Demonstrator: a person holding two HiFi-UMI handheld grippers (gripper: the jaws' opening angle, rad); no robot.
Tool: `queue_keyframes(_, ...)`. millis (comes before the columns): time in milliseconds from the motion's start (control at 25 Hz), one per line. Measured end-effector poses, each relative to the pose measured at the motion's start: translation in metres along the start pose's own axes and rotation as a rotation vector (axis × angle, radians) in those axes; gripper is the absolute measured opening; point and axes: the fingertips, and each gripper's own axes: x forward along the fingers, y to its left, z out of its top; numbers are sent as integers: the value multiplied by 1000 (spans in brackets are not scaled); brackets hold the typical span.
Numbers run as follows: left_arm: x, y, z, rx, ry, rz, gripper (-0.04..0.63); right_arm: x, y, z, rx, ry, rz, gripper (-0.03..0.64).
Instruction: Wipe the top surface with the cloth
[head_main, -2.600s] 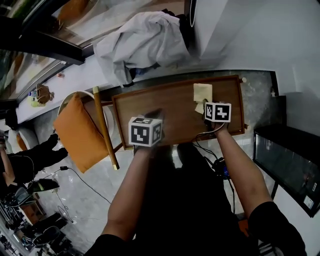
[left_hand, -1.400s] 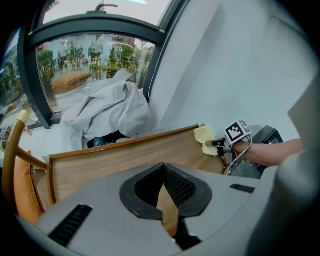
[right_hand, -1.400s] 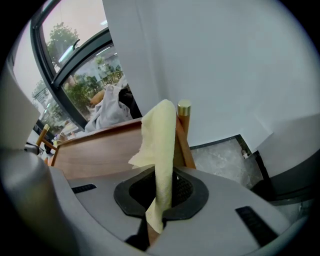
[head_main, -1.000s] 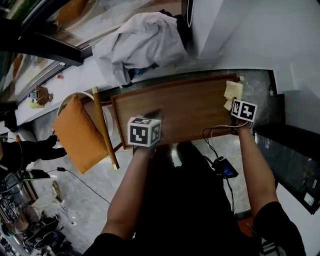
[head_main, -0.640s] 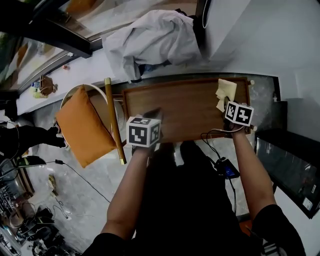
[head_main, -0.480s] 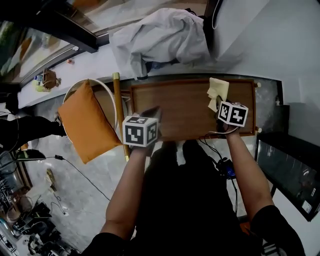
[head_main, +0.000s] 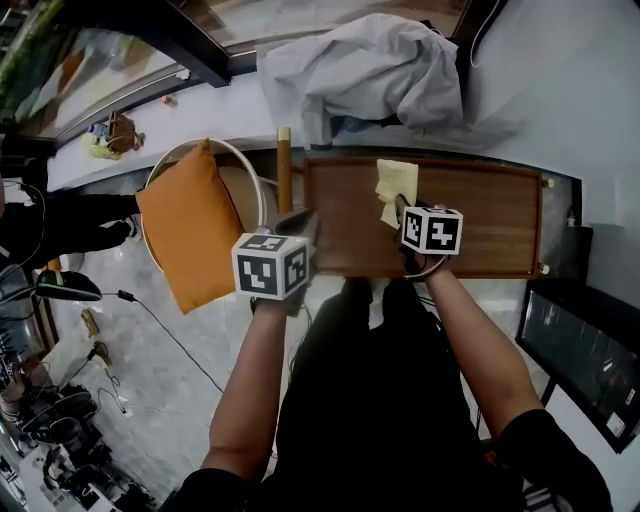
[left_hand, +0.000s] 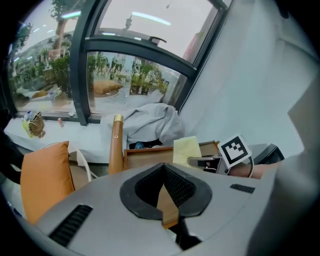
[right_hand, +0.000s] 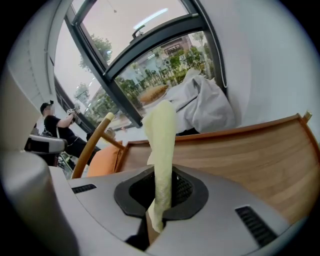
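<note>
The top surface is a brown wooden table (head_main: 485, 215) with a raised rim. My right gripper (head_main: 400, 207) is over its left half, shut on a pale yellow cloth (head_main: 394, 186) that spreads onto the wood ahead of the jaws. In the right gripper view the cloth (right_hand: 163, 145) stands up between the closed jaws (right_hand: 159, 200), with the table (right_hand: 240, 150) behind it. My left gripper (head_main: 298, 224) hovers at the table's front left corner, jaws together with nothing in them (left_hand: 165, 192). From there the cloth (left_hand: 186, 150) and the right gripper (left_hand: 201, 161) show over the table's left end.
A chair with an orange cushion (head_main: 195, 235) and a wooden post (head_main: 283, 165) stands just left of the table. A heap of grey-white fabric (head_main: 370, 65) lies on the ledge behind. A dark cabinet (head_main: 575, 340) sits at the right. A person (head_main: 60, 225) and cables are at far left.
My right gripper has dragged the cloth from the table's far right end across to its left half. The left gripper has stayed at the front left corner. The head view has shifted.
</note>
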Motion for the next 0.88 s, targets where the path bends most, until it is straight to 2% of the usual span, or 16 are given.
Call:
queue_keyframes(440, -20, 40, -17, -3, 19, 2, 11, 50, 112, -43, -67, 87, 111, 32)
queue_keyframes(680, -24, 45, -22, 8, 27, -27, 11, 68, 143, -67, -52, 127, 129, 32)
queue_keyframes(880, -21, 44, -28, 17, 38, -40, 11, 81, 149, -78, -52, 151, 123, 32)
